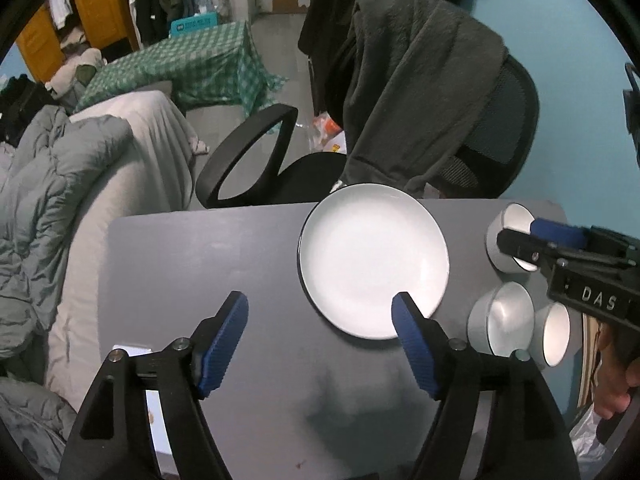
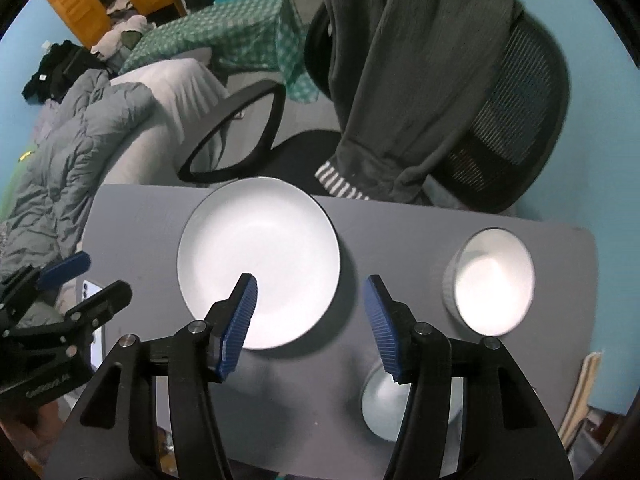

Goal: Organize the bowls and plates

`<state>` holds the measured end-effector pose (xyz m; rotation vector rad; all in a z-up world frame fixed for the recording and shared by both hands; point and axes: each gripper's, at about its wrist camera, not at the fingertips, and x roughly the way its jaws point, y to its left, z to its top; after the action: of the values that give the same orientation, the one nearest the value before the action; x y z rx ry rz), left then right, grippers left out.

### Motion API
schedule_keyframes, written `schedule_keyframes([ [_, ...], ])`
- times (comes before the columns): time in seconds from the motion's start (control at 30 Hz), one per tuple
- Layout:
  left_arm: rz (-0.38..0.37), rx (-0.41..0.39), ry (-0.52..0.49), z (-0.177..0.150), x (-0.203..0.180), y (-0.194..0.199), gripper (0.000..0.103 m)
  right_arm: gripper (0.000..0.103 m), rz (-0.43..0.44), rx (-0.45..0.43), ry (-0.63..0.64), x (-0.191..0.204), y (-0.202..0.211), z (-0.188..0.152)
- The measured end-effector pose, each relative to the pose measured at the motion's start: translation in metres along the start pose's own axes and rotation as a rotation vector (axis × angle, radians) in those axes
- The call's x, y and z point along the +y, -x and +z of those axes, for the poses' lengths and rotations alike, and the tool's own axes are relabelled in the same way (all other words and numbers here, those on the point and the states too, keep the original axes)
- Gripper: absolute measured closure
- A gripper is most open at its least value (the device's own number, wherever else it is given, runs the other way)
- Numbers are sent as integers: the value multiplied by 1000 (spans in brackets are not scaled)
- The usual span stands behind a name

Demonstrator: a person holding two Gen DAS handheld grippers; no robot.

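Note:
A white plate (image 1: pixel 374 260) with a dark rim lies on the grey table (image 1: pixel 200 264), close to its far edge. My left gripper (image 1: pixel 320 312) hangs open above the table, its right pad over the plate's near rim, holding nothing. Three white bowls sit at the right: one (image 1: pixel 510 214) partly behind my right gripper (image 1: pixel 528 240), two (image 1: pixel 502 320) (image 1: pixel 554 332) side by side nearer. In the right wrist view, my right gripper (image 2: pixel 310 284) stands open and empty over the plate (image 2: pixel 260 256). One bowl (image 2: pixel 492 280) is to its right, another (image 2: pixel 380 404) is half hidden by the right finger. The left gripper (image 2: pixel 88 280) shows at the left.
A phone (image 1: pixel 132 350) lies on the table's near left corner. A black office chair (image 1: pixel 248 152) draped with a dark grey garment (image 1: pixel 420 88) stands just beyond the far edge. A bed with a grey duvet (image 1: pixel 48 208) runs along the left. A hand (image 1: pixel 612 384) holds the right gripper.

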<state>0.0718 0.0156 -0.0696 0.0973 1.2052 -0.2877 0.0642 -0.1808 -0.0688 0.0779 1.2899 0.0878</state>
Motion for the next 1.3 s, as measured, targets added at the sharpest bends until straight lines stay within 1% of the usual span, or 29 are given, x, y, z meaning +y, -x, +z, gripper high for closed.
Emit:
schedule_keyframes([
  [0.07,-12,9,-5,-6,0,10,21,45,-20,-29,4,3,13,-5],
  [0.1,-19,6,-5,-9,0,16,19,41,-38,-45,8,5,20,-8],
  [0.13,-25,4,-4,-12,0,20,18,39,-49,-54,11,7,24,-10],
  [0.17,-30,2,-4,-16,-1,26,18,39,-68,-70,13,9,30,-13],
  [0.33,-47,-9,4,-29,-2,44,18,38,-105,-105,8,13,49,-27],
  [0.47,-65,-28,16,-37,-1,58,18,38,-112,-117,-8,13,61,-39],
  [0.6,-60,-48,-2,-44,-5,69,18,38,-126,-128,-26,14,74,-50],
  [0.7,-72,-55,-12,-47,-8,75,18,38,-137,-137,-36,14,82,-58],
  [1.0,-111,-53,-31,-60,-18,86,18,38,-143,-148,-74,9,98,-79],
  [1.3,-141,-45,-75,-62,-35,86,18,38,-159,-139,-123,-5,105,-95],
])
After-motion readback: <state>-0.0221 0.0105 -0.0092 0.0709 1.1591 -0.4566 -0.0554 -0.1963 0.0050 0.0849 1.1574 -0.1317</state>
